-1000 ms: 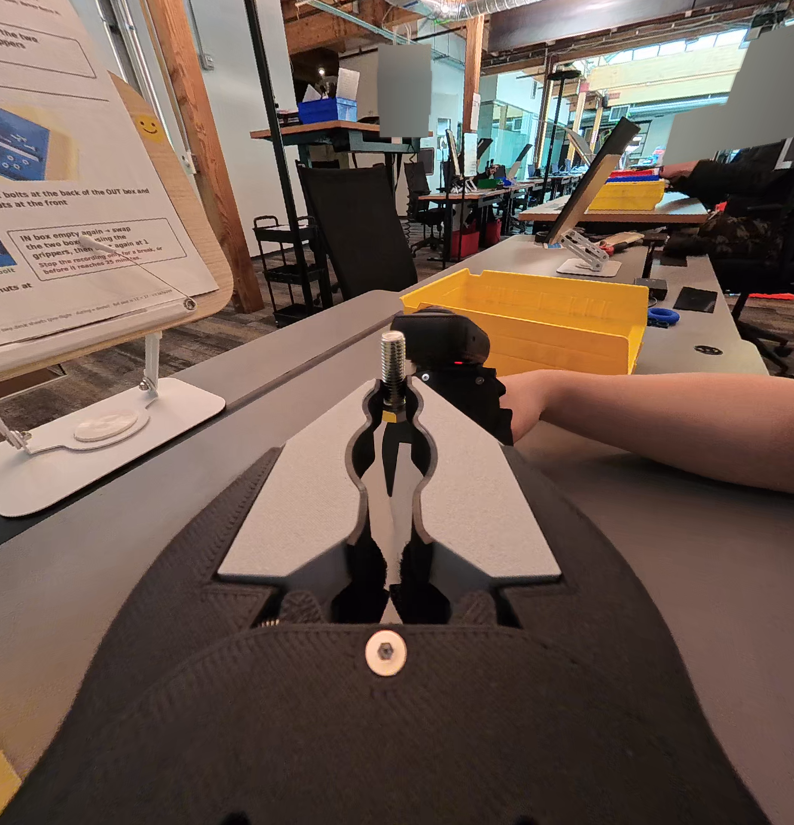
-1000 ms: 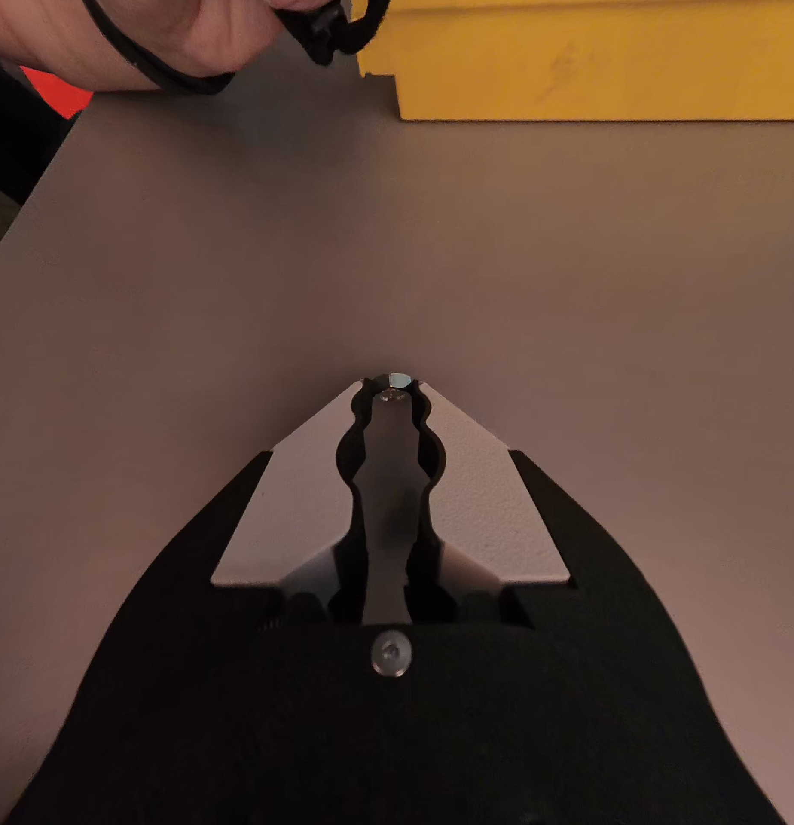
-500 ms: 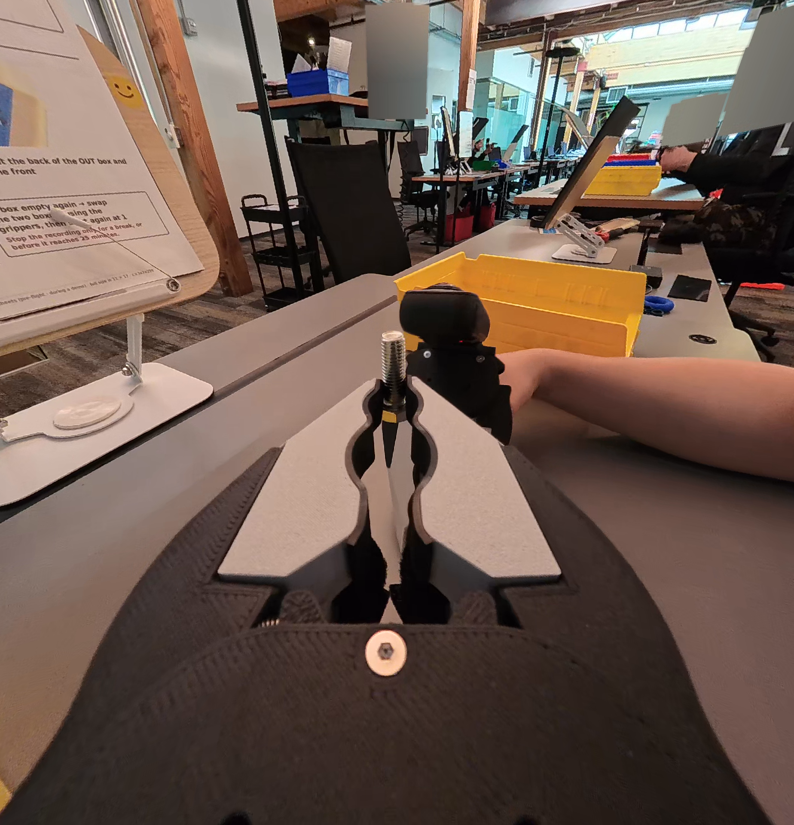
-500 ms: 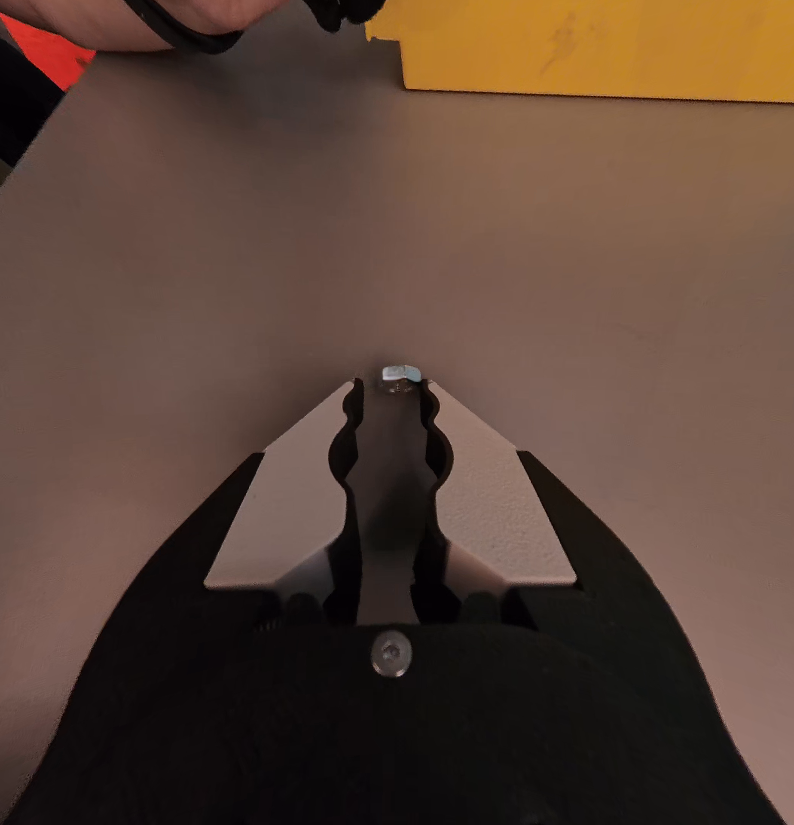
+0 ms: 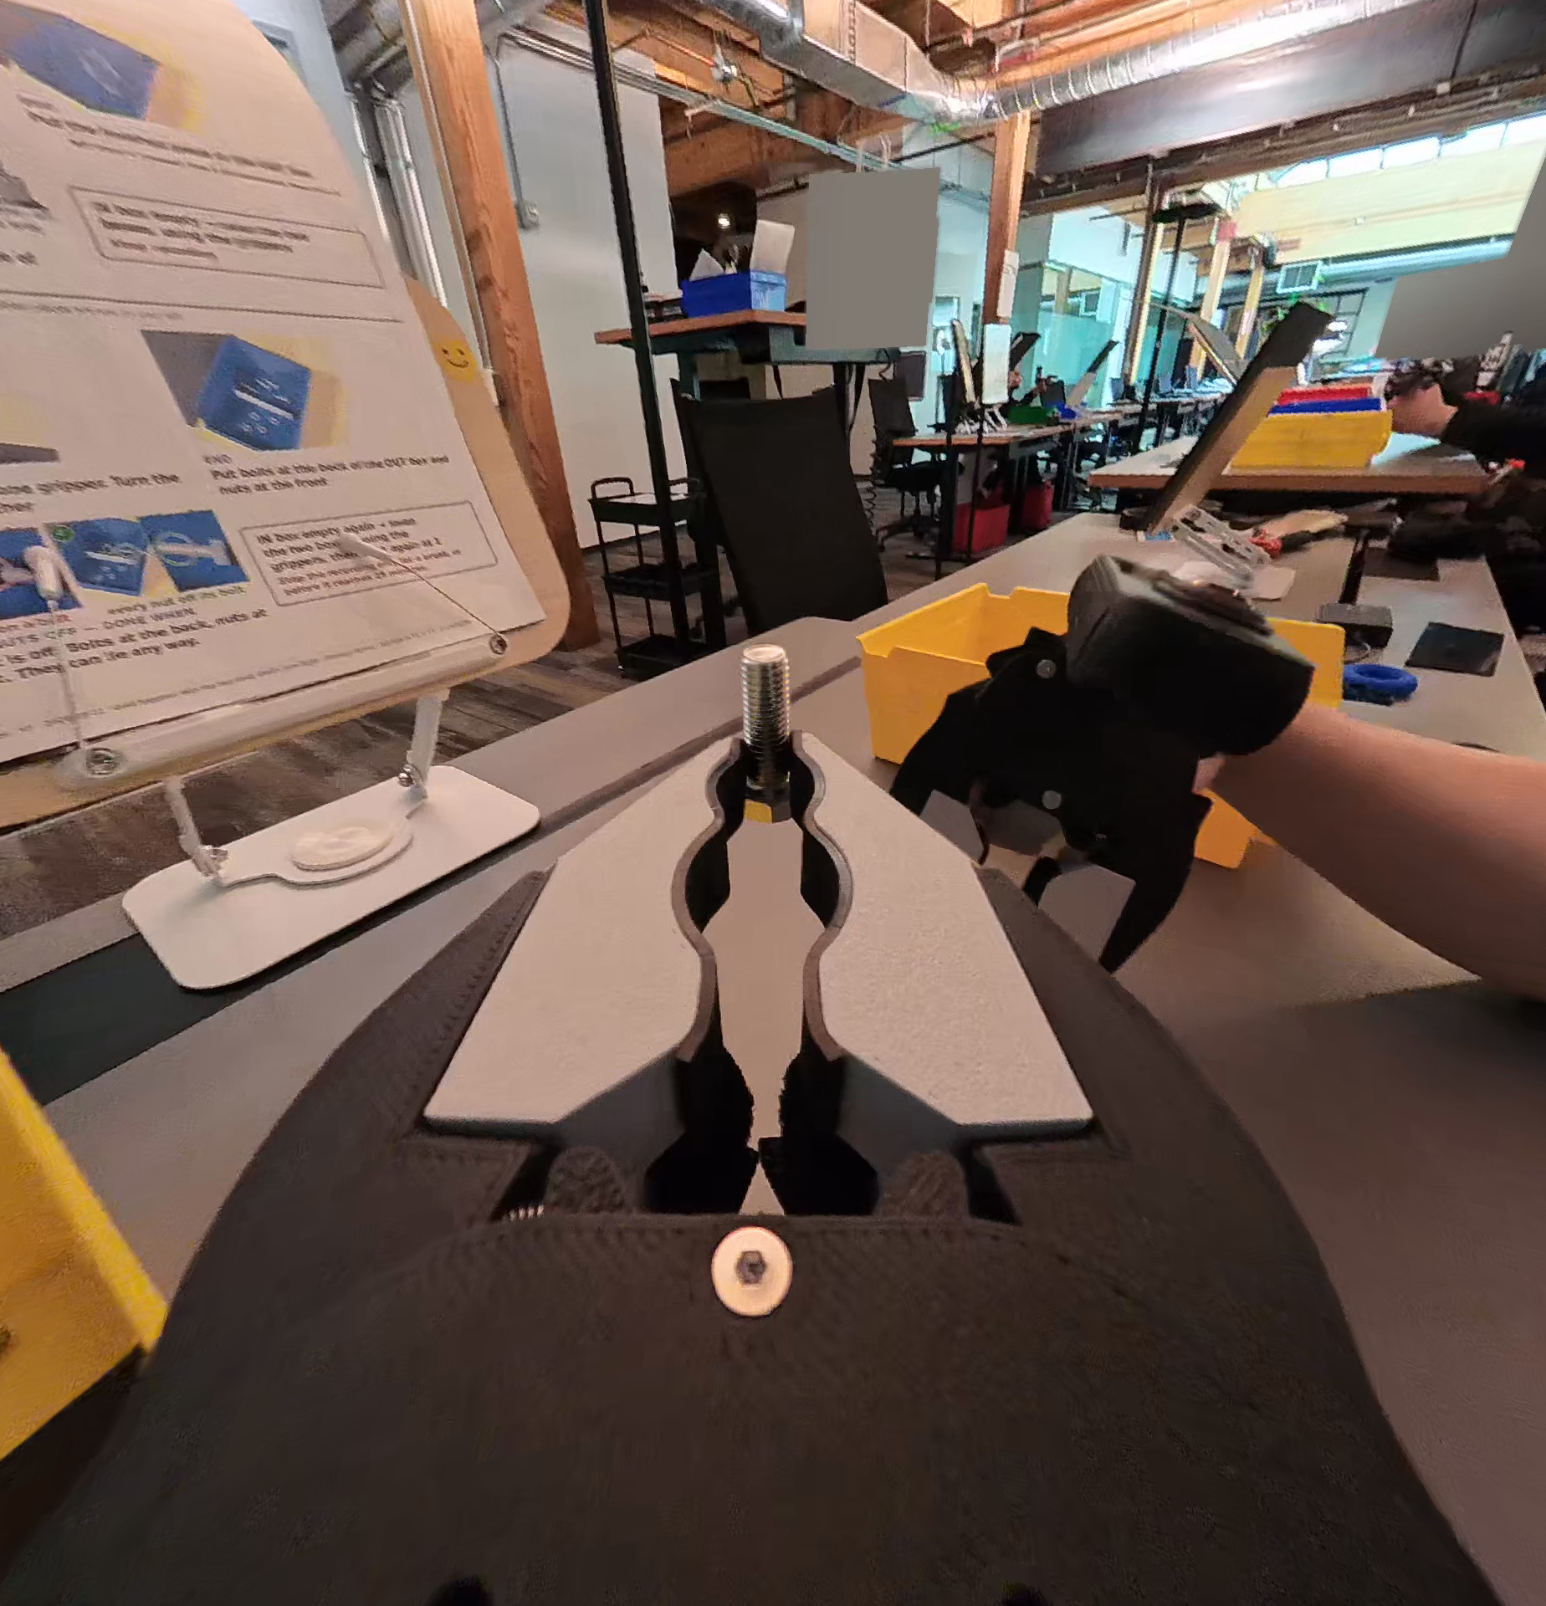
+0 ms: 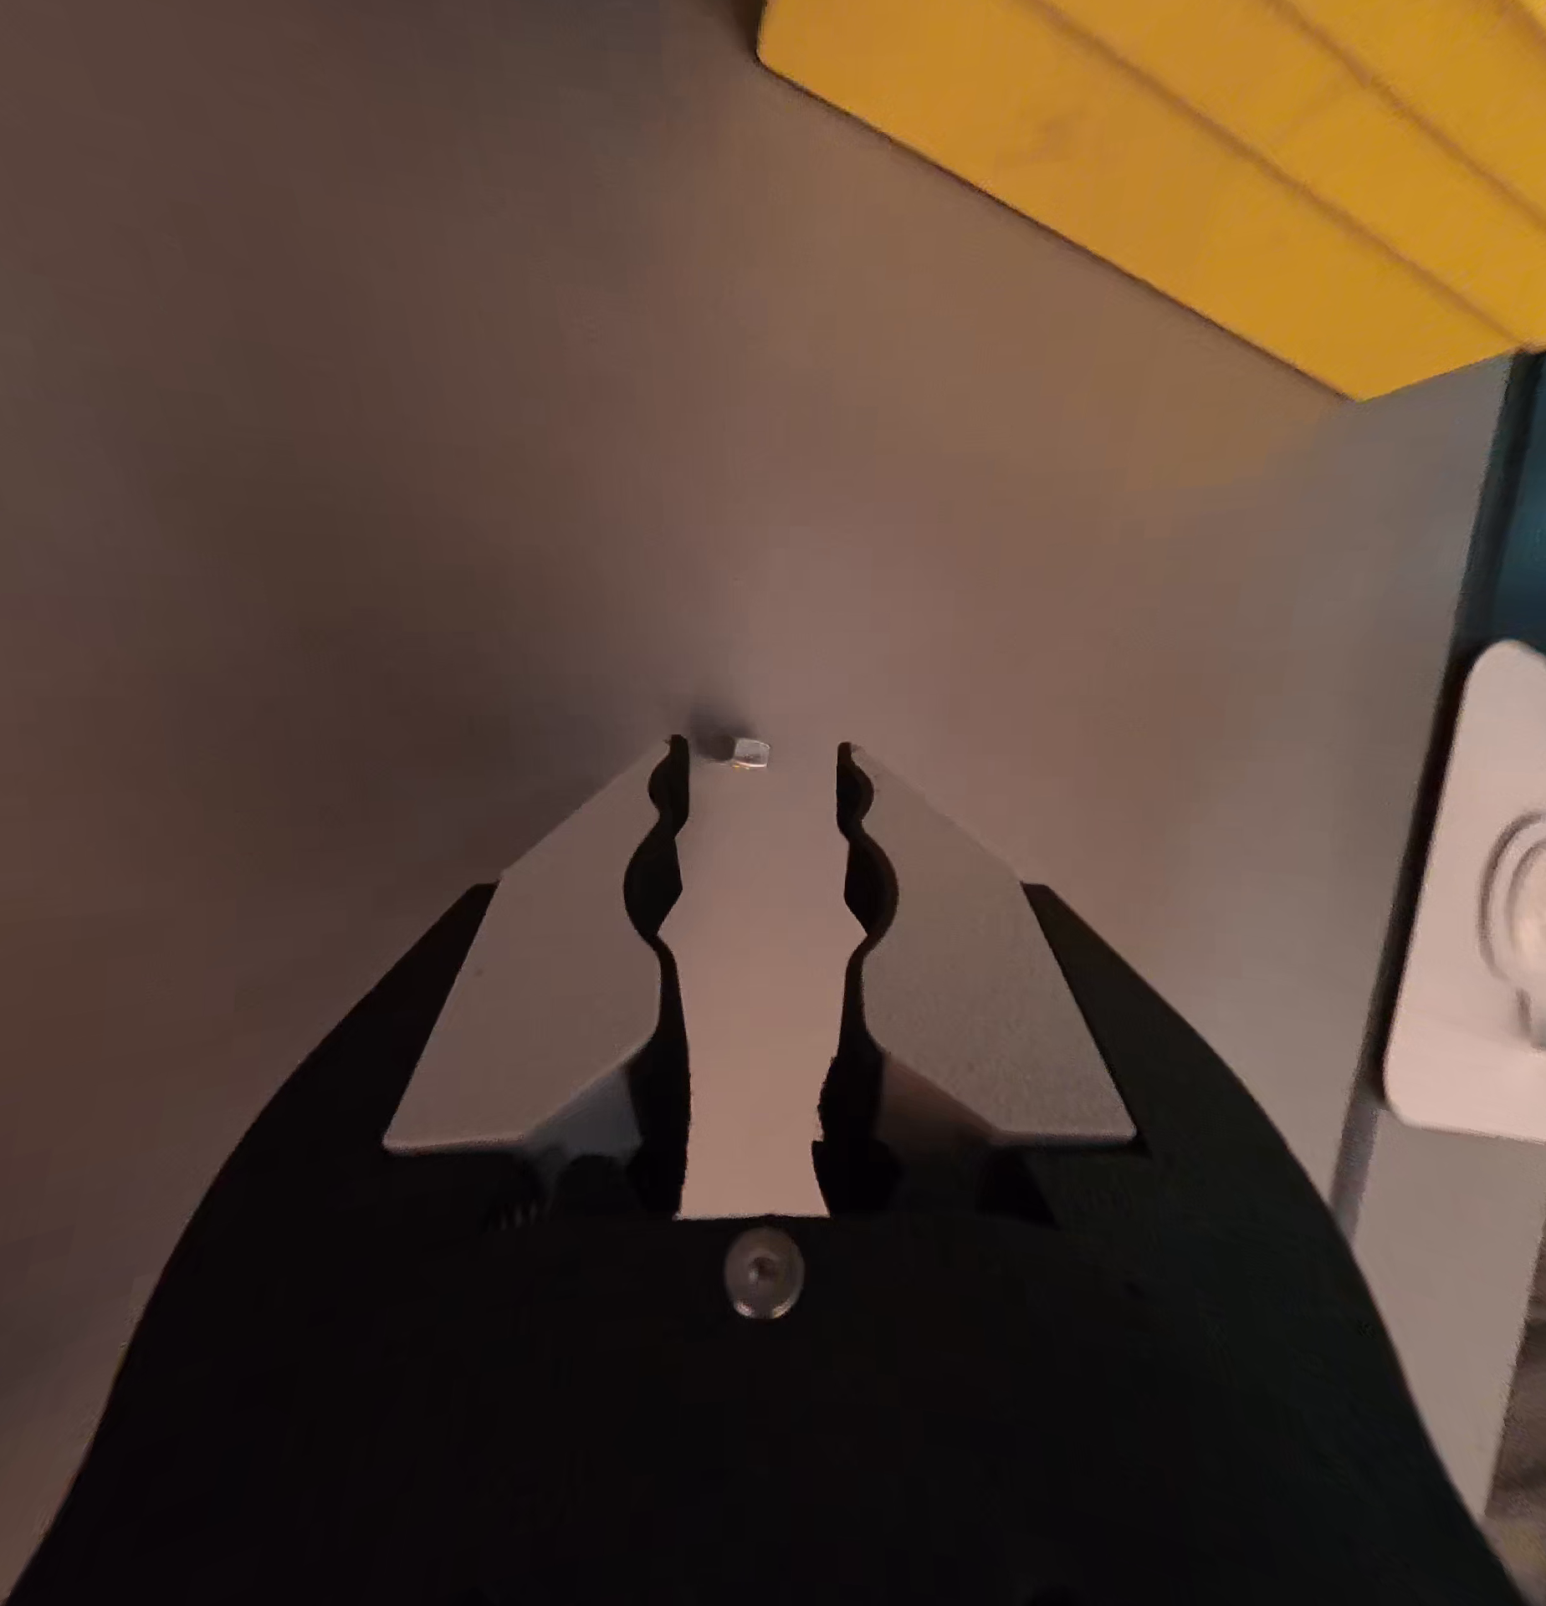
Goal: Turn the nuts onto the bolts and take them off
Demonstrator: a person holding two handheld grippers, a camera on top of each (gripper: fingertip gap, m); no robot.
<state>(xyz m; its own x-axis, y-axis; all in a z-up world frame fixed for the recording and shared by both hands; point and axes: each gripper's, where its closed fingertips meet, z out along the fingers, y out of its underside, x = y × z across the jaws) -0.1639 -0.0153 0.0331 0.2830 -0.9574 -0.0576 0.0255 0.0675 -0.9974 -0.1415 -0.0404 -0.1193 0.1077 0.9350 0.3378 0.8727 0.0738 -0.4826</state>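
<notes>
The left claw (image 5: 765, 786) is clenched on a bolt (image 5: 764, 706), gripping it low on the shank right at the fingertips, with the threaded end standing straight up above them. Off to its right, the right claw (image 6: 759, 754) points down at the grey table (image 6: 361, 452), its fingers spread apart and gripping nothing. A small nut (image 6: 742, 753) lies on the table at that claw's tips, close to the left-hand finger (image 6: 578, 939); whether it touches the tip is hard to tell. A yellow bin (image 6: 1187, 174) sits beyond the right claw, up and to the right. A white stand base (image 6: 1482, 912) lies at its right.
</notes>
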